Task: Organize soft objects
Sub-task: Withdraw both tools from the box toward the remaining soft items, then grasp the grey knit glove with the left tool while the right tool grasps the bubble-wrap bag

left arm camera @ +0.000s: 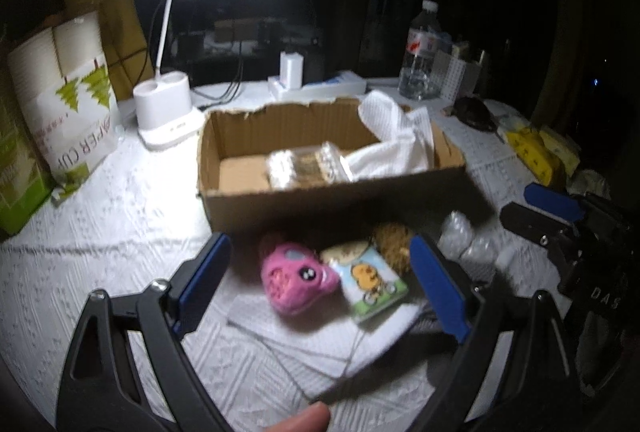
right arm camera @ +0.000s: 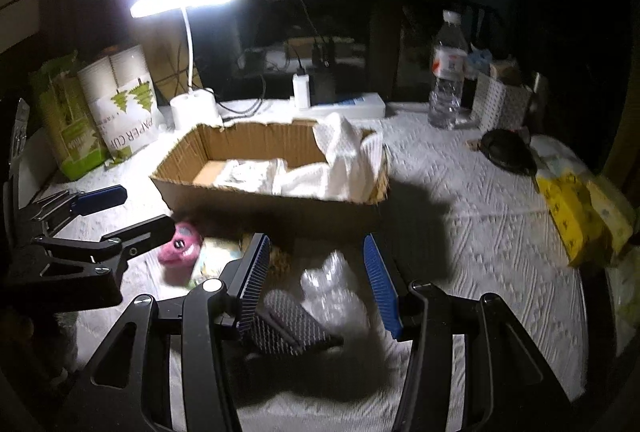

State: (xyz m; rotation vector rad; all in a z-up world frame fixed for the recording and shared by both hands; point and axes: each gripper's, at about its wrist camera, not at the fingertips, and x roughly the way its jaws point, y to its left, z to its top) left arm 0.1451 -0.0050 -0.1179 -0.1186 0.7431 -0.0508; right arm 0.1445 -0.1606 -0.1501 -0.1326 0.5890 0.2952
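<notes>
1. Reaching toward a cluster of soft things on the bench (left arm camera: 120,232), two tongs are seen side by side, both angled downward, in front of a cardboard box (left arm camera: 280,204).
2. The left tongs (left arm camera: 320,280) are spread wide and grasp nothing; a pink plush (left arm camera: 292,280) and a cartoon pouch (left arm camera: 372,280) lie between the blue pads, untouched.
3. The right tongs (right arm camera: 316,280) are half spread and also empty; a clear bubble-wrap wad (right arm camera: 332,280) lies between the pads, with no contact seen.
4. To do this step well, it is judged that each pair should be lowered until the pads flank one item only, then closed gently, since the plush and pouch touch and could be caught together.
5. Things counted outside the box: one pink plush, one pouch, one brown fuzzy item (left arm camera: 394,244), one bubble-wrap wad, one dark mesh piece (right arm camera: 288,324).
6. Things counted inside the box: one white towel (left arm camera: 400,140) draped over the far right corner, and one clear wrapped bundle (left arm camera: 304,166).
7. One lamp (left arm camera: 168,112) lights the scene; one bottle (left arm camera: 424,52) stands behind.
</notes>
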